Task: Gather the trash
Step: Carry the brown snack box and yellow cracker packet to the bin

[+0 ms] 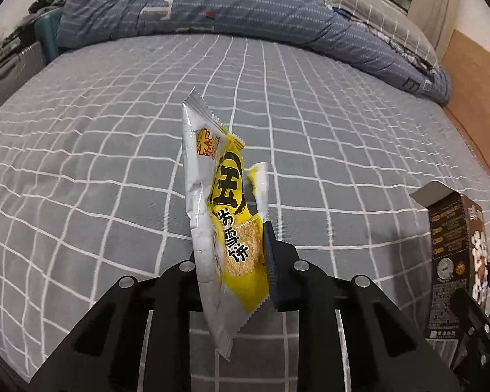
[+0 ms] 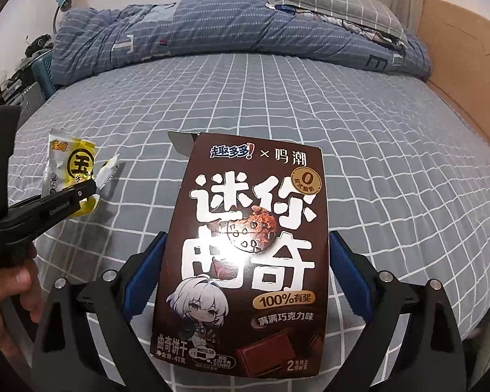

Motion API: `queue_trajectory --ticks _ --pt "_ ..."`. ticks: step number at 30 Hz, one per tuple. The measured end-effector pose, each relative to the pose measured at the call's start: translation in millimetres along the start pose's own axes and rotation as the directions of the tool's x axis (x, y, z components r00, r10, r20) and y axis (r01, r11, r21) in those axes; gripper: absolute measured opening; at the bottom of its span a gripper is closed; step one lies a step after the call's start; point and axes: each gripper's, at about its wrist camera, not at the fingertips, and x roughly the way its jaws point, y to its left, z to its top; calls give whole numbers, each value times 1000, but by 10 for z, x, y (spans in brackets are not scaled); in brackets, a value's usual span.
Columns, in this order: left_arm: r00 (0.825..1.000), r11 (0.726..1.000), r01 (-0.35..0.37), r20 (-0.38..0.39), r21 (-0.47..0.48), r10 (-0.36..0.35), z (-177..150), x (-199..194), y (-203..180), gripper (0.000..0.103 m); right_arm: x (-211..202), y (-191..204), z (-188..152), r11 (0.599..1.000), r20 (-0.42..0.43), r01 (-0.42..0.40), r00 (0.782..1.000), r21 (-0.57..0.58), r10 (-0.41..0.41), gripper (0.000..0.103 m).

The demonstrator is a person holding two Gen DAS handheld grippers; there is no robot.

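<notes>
In the left wrist view, the left gripper is clamping a yellow and white snack wrapper, which is standing upright between its pads, lifted clear of the grey checked bed sheet. The brown cookie box is showing at the far right.

In the right wrist view, the right gripper is grasping the cookie box by its sides, upright above the bed sheet. To the left, the left gripper is pinching the wrapper, with a blue quilt lying far behind.
</notes>
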Motion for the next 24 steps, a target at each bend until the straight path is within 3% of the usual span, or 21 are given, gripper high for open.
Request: queue_trajectory --ticks 11,24 --pt "998 998 10 60 58 -14 -117 -592 -80 22 -371 56 -58 1000 45 -9 999 -18 10 90" --pt "997 995 -12 75 102 5 -731 -1167 -26 22 -746 201 -313 998 87 18 996 -56 -13 90"
